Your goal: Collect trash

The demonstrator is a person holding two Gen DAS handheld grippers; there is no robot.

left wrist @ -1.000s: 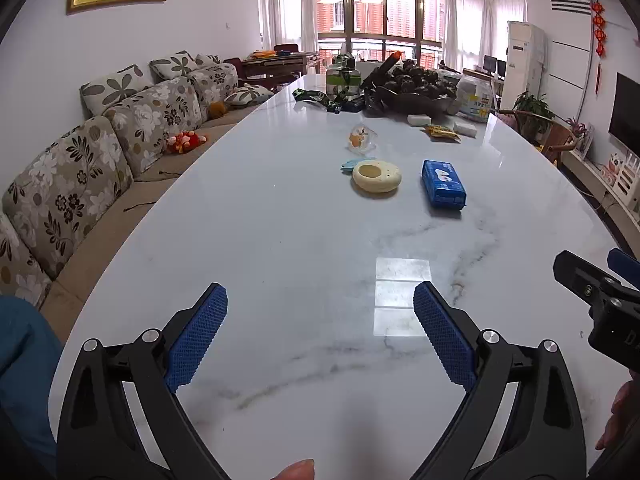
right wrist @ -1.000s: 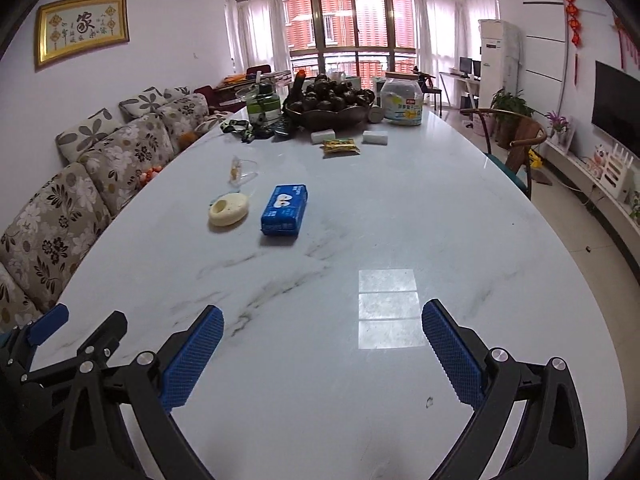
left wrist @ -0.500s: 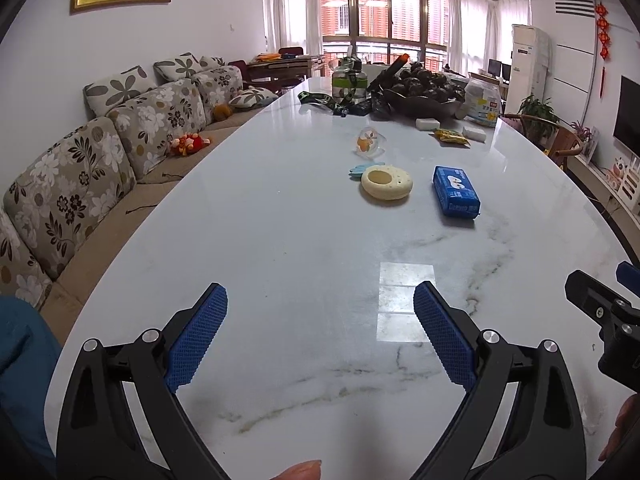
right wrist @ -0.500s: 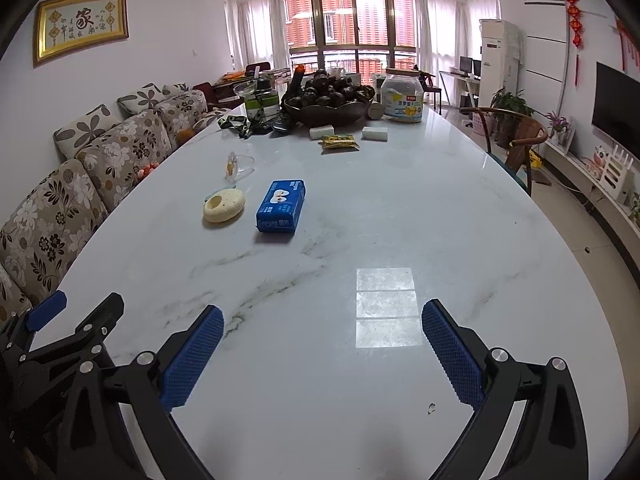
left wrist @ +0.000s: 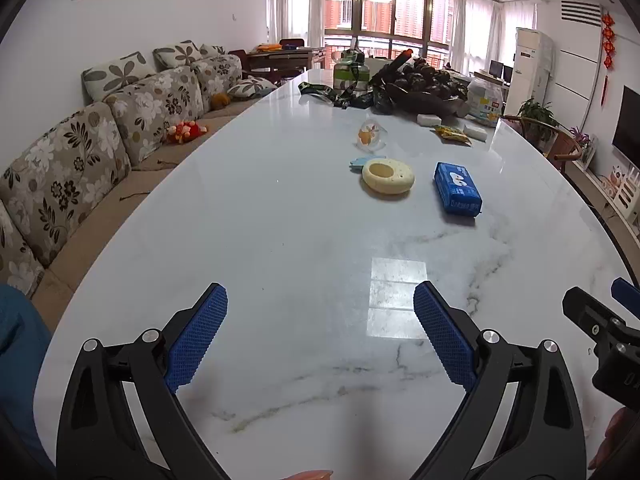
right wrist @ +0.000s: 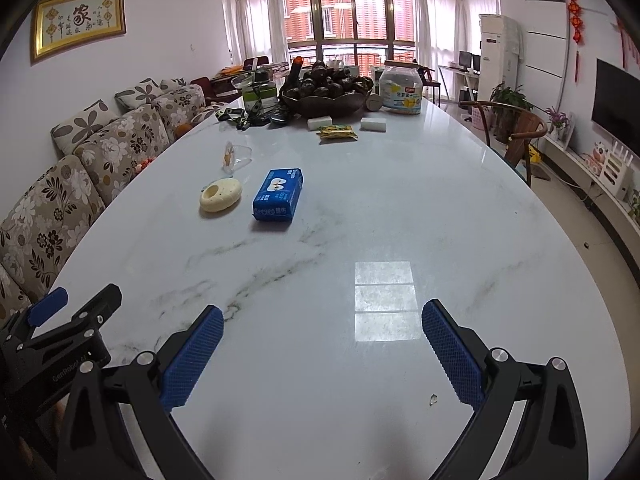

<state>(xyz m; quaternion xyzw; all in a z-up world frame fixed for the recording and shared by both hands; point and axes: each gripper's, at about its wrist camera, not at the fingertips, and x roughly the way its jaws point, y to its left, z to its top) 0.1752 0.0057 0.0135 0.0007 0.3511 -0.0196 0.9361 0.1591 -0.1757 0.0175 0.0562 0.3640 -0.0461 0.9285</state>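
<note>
- Both tools are hovering low over the near end of the marble table (left wrist: 280,208), empty, with nothing between the pads.
- The left gripper (left wrist: 320,336) is standing released, jaws spread wide; the right gripper (right wrist: 322,354) is likewise spread wide and carrying nothing.
- Landmark for all positions: the blue tissue pack (right wrist: 279,195), lying flat about mid-table.
- Probable trash items are lying beyond and beside the pack: a cream ring-shaped piece (right wrist: 221,195) just to its left, a clear plastic wrapper (right wrist: 236,155) farther left and toward the window, and a yellow snack packet (right wrist: 337,132) well beyond the pack, near the dark fruit bowl (right wrist: 326,98).
- Which item counts as trash is a judgement; the clear wrapper and snack packet are looking most likely.
- The pack's long axis is running roughly away from the grippers, toward the window.
- Governing relation: every candidate is lying ahead of both grippers and well apart from them. From the left gripper they are sitting ahead and slightly right; from the right gripper, ahead and left.
- The left gripper is appearing nearer to the ring piece and clear wrapper; a forward reach is being called for before any closing.
</note>
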